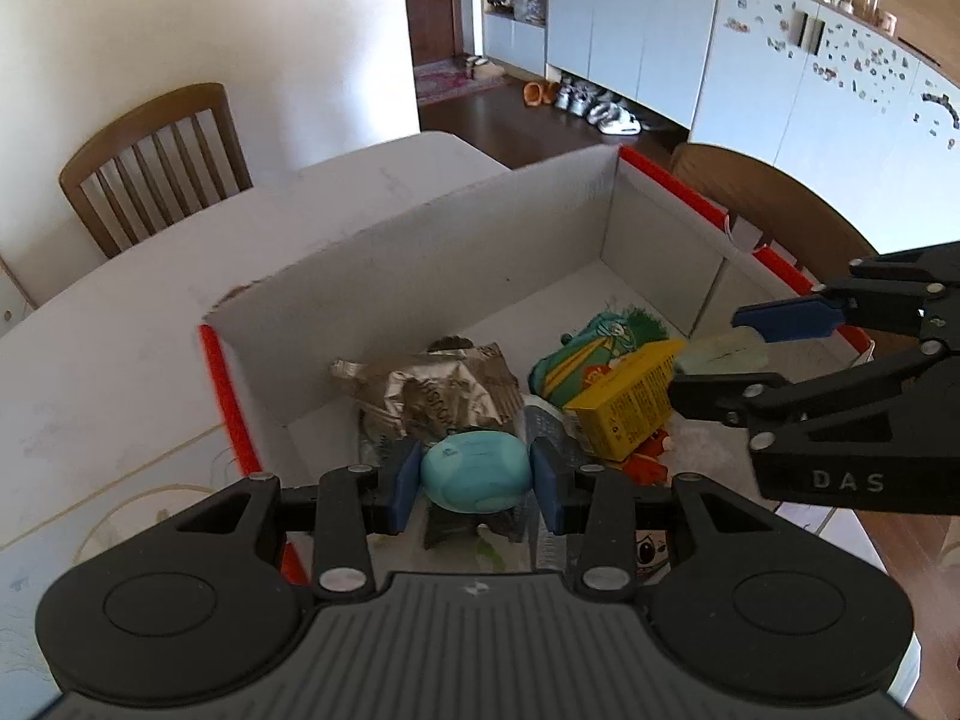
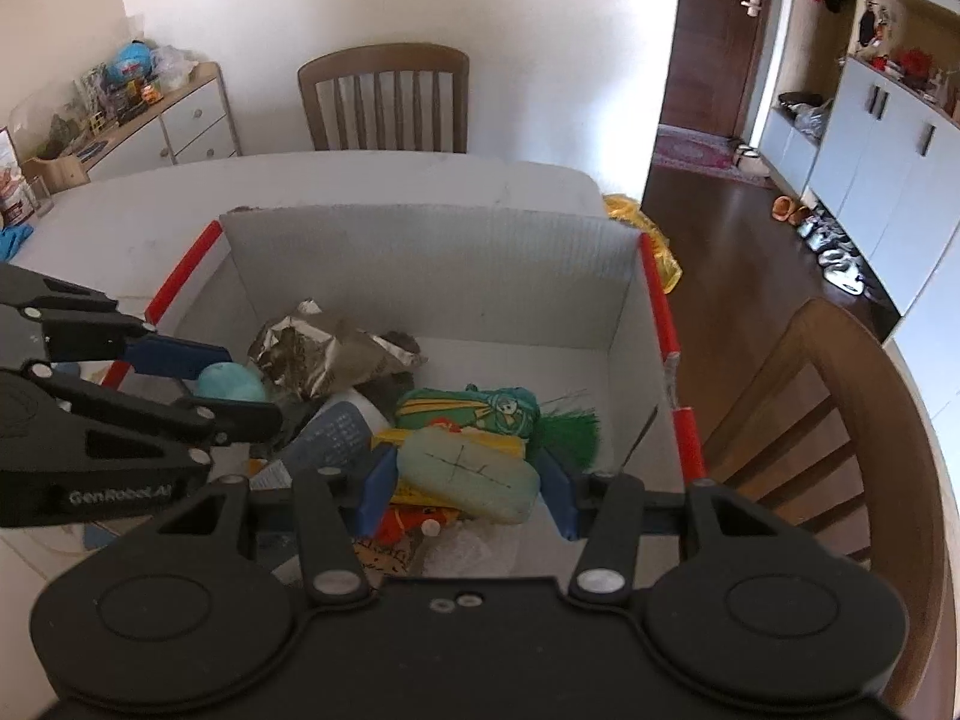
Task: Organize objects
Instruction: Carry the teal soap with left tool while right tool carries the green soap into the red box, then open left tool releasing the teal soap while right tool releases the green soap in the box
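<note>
Two hand-held grippers hang over an open cardboard box (image 2: 420, 276) with red-taped edges, which sits on a white desk (image 1: 150, 312). The left hand-held gripper (image 1: 474, 474) pinches a turquoise oval soap bar (image 1: 476, 471) across its long ends, one blue pad on each tip. The right hand-held gripper (image 2: 468, 480) pinches a pale green rectangular soap bar (image 2: 465, 474) across its length; a thin cross is scratched on its upper face. Both bars are held above the clutter in the box, not resting on it.

Below them lie a crumpled foil packet (image 2: 324, 354), a yellow carton (image 1: 624, 405), a green printed pouch (image 2: 480, 411) with a green fringe, and a white bottle (image 2: 342, 426).

Both bars look hard, smooth and fairly light. The oval one is likely the trickier: its rounded ends give the flat pads little contact, so it could squirt out if squeezed harder or tilted. The rectangular bar offers flatter ends and a surer hold. Neither seems fragile, though the scratched cross suggests the surface marks easily
</note>
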`<state>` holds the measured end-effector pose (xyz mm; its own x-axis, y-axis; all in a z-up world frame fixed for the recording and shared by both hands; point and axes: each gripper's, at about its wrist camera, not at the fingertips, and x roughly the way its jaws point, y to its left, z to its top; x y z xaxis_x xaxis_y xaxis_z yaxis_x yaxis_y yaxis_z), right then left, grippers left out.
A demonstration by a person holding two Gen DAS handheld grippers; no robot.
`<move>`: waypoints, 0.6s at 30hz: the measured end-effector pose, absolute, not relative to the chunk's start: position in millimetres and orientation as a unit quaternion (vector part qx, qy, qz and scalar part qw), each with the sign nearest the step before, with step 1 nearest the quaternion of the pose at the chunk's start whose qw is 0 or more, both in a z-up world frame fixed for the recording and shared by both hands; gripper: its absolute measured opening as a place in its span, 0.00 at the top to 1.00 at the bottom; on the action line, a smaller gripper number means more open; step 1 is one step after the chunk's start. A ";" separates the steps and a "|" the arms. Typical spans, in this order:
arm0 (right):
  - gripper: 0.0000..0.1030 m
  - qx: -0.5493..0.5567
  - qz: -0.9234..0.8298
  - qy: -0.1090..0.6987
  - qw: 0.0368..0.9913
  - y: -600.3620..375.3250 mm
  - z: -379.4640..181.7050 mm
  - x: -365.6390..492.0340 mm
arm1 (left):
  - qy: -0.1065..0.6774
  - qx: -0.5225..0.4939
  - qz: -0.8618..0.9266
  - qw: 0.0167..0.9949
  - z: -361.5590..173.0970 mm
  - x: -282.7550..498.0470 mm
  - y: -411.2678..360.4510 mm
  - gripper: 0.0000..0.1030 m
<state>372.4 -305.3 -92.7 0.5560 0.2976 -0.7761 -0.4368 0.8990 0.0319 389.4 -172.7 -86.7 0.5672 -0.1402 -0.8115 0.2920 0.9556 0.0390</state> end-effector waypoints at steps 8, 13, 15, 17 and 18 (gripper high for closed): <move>0.51 -0.089 0.220 0.439 0.866 -306.8 -103.3 374.8 | 0.469 0.087 -0.129 0.869 -103.5 393.4 -178.3 0.62; 0.51 -0.092 0.224 0.449 0.860 -306.5 -109.5 375.7 | 0.473 0.094 -0.124 0.867 -109.3 390.9 -181.6 0.62; 0.50 -0.093 0.226 0.451 0.858 -306.7 -110.8 375.0 | 0.473 0.094 -0.125 0.867 -110.0 390.7 -181.6 0.62; 0.45 -0.093 0.226 0.449 0.859 -306.9 -109.8 374.6 | 0.473 0.091 -0.123 0.868 -110.5 390.3 -181.3 0.62; 0.44 -0.092 0.226 0.448 0.860 -307.6 -109.2 374.2 | 0.473 0.091 -0.123 0.868 -110.4 390.8 -182.0 0.62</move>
